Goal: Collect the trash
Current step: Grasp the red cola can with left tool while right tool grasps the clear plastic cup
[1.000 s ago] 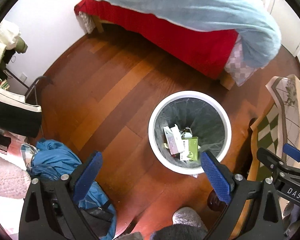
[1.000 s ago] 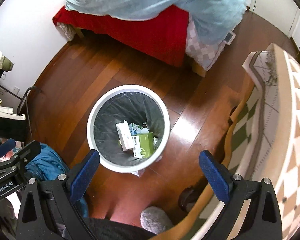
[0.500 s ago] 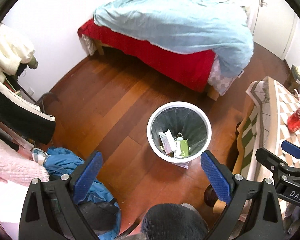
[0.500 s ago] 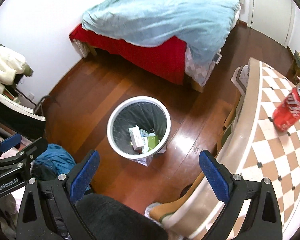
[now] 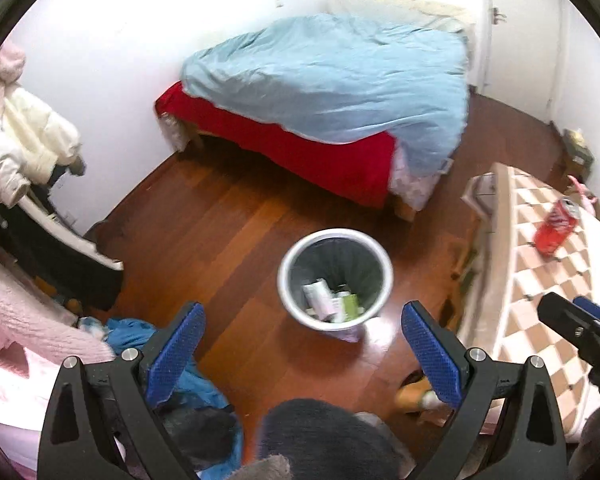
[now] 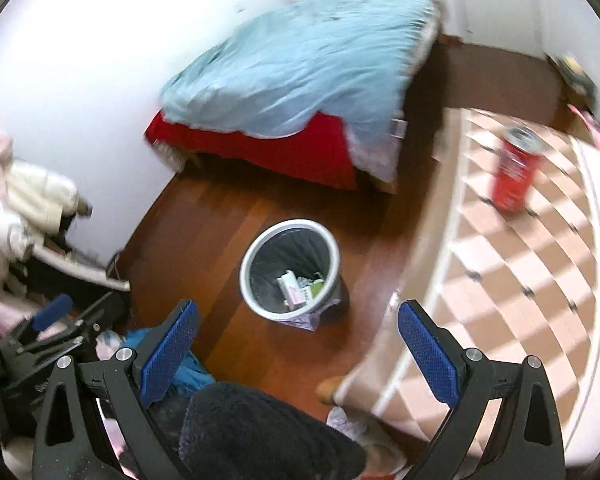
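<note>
**Left wrist view: both grippers spread and empty, red can standing on the checkered tabletop**

The left wrist view looks down on a white bin lined with a dark bag, standing on the wooden floor between the bed and the table. Inside the bin lie a white carton and a green box, with other scraps too small to tell. The left gripper has its blue pads spread wide, nothing between them. The bin sits just beyond the gap between the pads.

The red can stands upright on the tabletop, near its far edge, well apart from the bin. In the right wrist view the can is blurred but clearly upright, with bare checkered tiles around it. The right gripper is also spread wide and holds nothing; its right pad overlaps the near edge of the table, while the bin lies on the floor beyond the gap.

A blue cloth lies heaped on the floor by the left pad, and pale jackets hang at the left. The bed carries a light blue duvet over a red sheet.
</note>
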The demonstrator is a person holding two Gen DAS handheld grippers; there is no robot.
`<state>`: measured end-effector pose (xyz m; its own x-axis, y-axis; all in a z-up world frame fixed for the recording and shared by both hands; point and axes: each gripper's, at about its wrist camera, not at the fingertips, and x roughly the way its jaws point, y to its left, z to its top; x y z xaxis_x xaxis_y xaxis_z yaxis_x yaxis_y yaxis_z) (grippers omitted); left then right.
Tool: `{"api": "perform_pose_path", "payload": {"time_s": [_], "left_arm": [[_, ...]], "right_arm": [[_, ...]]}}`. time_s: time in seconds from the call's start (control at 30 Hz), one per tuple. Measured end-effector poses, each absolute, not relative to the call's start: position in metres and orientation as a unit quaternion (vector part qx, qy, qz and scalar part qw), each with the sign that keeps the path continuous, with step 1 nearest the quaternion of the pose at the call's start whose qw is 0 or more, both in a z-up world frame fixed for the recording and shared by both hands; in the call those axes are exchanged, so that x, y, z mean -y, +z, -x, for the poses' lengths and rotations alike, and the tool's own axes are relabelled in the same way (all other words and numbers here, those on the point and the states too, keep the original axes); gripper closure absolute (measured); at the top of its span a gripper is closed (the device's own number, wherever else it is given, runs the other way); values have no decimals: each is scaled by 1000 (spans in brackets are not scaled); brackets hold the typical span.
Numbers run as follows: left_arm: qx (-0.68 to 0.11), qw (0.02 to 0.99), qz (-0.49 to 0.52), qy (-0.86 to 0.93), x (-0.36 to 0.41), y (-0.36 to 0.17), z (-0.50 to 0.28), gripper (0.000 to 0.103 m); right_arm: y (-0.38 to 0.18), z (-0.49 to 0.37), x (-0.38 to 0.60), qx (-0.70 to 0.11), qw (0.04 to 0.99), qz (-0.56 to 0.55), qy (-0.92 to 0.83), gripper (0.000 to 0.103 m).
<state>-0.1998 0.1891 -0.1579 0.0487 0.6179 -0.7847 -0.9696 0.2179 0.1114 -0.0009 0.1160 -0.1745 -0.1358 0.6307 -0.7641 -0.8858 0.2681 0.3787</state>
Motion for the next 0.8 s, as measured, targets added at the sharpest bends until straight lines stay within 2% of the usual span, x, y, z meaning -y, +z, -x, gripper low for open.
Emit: {"api": "perform_pose_path", "payload": {"time_s": [0.17,0.53,0.7,0.8], "left_arm": [[-390,717,252,519,-166,-182,124,3],[-517,723,243,389,-116,-291,-91,3],[-545,710,240,376,-113,-317,-134,3],[-554,705,243,370,-117,-325,-143,3]], "right_arm": [[-187,-86,-54,-505,695,94,503,2],[-263,-324,126,-556,797,-7,238,3],[-299,-383,151,-583,782,-46,216,24],[-315,-401,149,-590,775,-49,221,26]]}}
